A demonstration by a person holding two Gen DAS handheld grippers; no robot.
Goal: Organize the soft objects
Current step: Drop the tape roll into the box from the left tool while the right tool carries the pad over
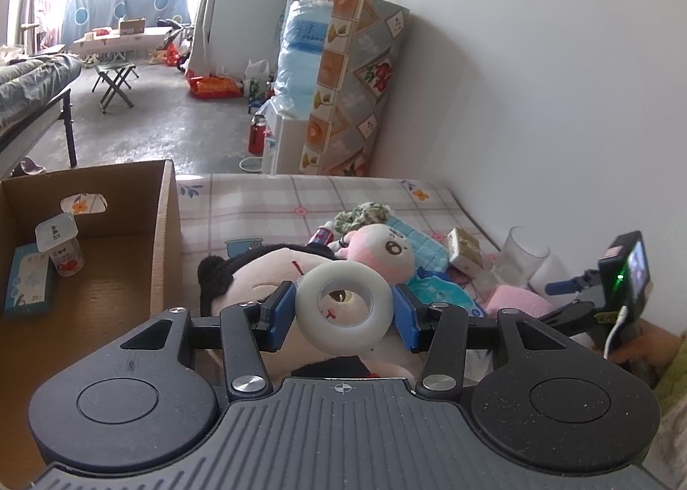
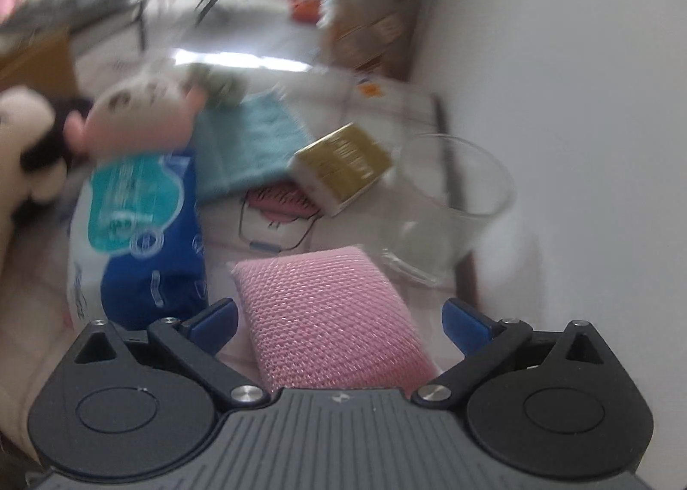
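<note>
Pinched between my left fingers [image 1: 343, 311] sits a white ring of tape [image 1: 345, 304], the blue pads pressing its two sides, held above the black-and-cream plush [image 1: 257, 279] on the bed [image 1: 257, 206]. My right fingers [image 2: 339, 324] stand spread wide with nothing gripped, one on each side of the pink knitted sponge [image 2: 330, 318], which lies flat on the bed just below them; the pads do not appear to touch it. Taking the sponge as my landmark: the clear glass cup [image 2: 446, 206] stands just beyond it toward the wall, the gold box [image 2: 343, 163] lies behind it, the blue tissue pack [image 2: 141, 232] rests beside it on the far side from the cup, and the pink plush [image 2: 141, 120] lies farther back past the pack. A cardboard box [image 1: 167, 232] stands well apart from the sponge, past the big plush. I judge the step in hand to be seizing the sponge. To do it well I should lower squarely over its middle, keep clear of the cup, and close gently, since the sponge will squash and could slip if caught only by a corner.
</note>
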